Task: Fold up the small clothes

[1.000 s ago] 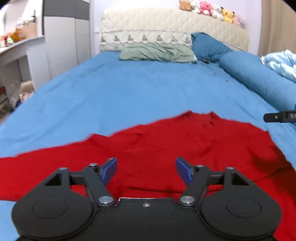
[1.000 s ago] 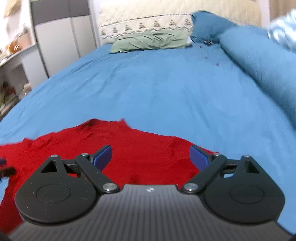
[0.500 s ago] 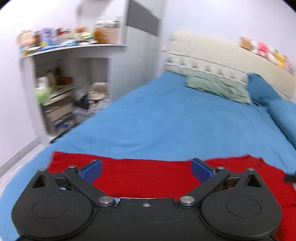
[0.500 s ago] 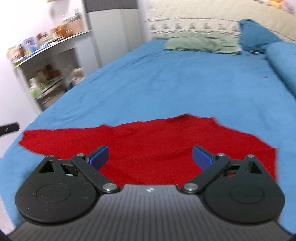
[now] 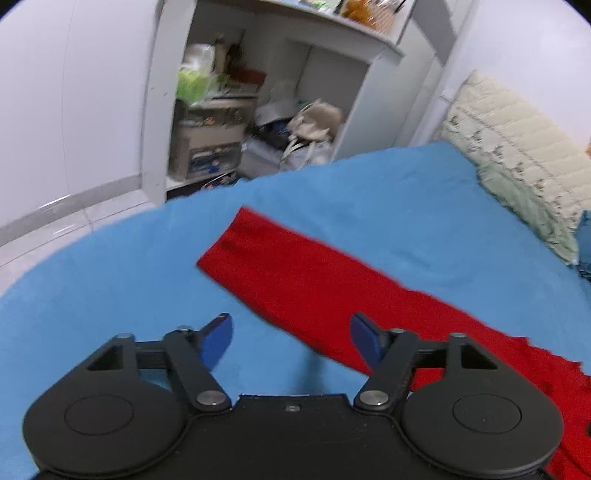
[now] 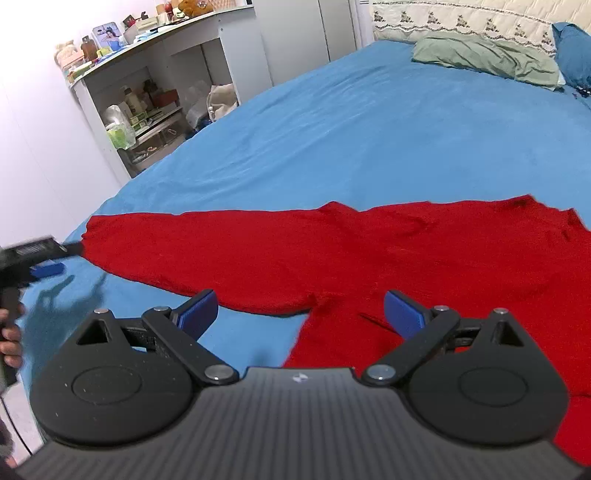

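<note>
A red long-sleeved top [image 6: 424, 251] lies spread flat on the blue bed sheet [image 6: 369, 129]. Its left sleeve [image 5: 280, 266] stretches out toward the bed's left edge. My left gripper [image 5: 290, 334] is open and empty, just short of the sleeve's near edge, a little back from the cuff. It also shows in the right wrist view [image 6: 44, 258], beside the cuff. My right gripper [image 6: 299, 310] is open and empty above the armpit where the sleeve meets the body.
A white shelf unit [image 5: 258, 110] full of boxes and bags stands left of the bed, with tiled floor [image 5: 74, 221] below. A green pillow [image 6: 484, 59] and blue pillow [image 6: 572, 48] lie at the cream headboard [image 6: 461, 18].
Both grippers have swung left. The left one has moved from over the top's body out to the sleeve end. The right view now takes in the whole sleeve.
</note>
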Demonstrator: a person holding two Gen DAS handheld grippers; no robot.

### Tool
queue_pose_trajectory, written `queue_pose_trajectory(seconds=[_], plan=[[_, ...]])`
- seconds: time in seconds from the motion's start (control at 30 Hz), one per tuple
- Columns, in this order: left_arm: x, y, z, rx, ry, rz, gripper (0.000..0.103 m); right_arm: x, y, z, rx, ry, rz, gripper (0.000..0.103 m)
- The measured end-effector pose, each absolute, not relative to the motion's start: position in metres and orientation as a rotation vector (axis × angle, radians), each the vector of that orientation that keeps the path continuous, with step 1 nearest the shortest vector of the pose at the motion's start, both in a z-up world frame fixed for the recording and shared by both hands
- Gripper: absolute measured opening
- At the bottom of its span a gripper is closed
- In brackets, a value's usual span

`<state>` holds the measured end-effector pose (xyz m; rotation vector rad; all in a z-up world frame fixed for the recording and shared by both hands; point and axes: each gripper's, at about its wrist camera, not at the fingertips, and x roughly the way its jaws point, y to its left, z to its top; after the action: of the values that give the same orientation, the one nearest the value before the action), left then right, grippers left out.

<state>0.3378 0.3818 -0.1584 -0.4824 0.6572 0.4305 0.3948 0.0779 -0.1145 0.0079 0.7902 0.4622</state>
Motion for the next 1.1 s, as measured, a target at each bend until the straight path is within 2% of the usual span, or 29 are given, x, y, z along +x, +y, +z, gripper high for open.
queue_pose_trajectory(seconds=[0.07,0.2,0.23,0.33,0.37,0.5,0.67,0.9,1.1], plan=[[0.347,0.388,-0.171,-0.517,0.671,0.427,0.059,0.398,0.081,-0.12,0.014,0.786,0.461,0.103],[0.365,0.389,-0.177,-0.483,0.645,0.443,0.051,0.406,0.081,-0.129,0.014,0.772,0.457,0.103],[0.369,0.389,-0.178,-0.474,0.646,0.451,0.046,0.406,0.082,-0.132,0.01,0.772,0.455,0.103],[0.376,0.391,-0.177,-0.469,0.648,0.502,0.013,0.41,0.083,-0.139,0.003,0.768,0.446,0.103],[0.376,0.394,-0.177,-0.49,0.647,0.504,0.009,0.411,0.082,-0.141,0.003,0.77,0.44,0.103],[0.376,0.391,-0.166,-0.482,0.632,0.491,0.006,0.412,0.074,-0.143,0.012,0.772,0.417,0.103],[0.385,0.345,-0.118,-0.369,0.554,0.4,0.005,0.407,0.048,-0.127,0.05,0.744,0.383,0.103],[0.417,0.194,-0.058,-0.257,0.481,0.061,0.005,0.394,-0.021,-0.087,0.086,0.665,0.29,0.103],[0.445,0.038,-0.086,-0.145,0.563,-0.201,0.005,0.38,-0.093,-0.074,0.094,0.648,0.173,0.103]])
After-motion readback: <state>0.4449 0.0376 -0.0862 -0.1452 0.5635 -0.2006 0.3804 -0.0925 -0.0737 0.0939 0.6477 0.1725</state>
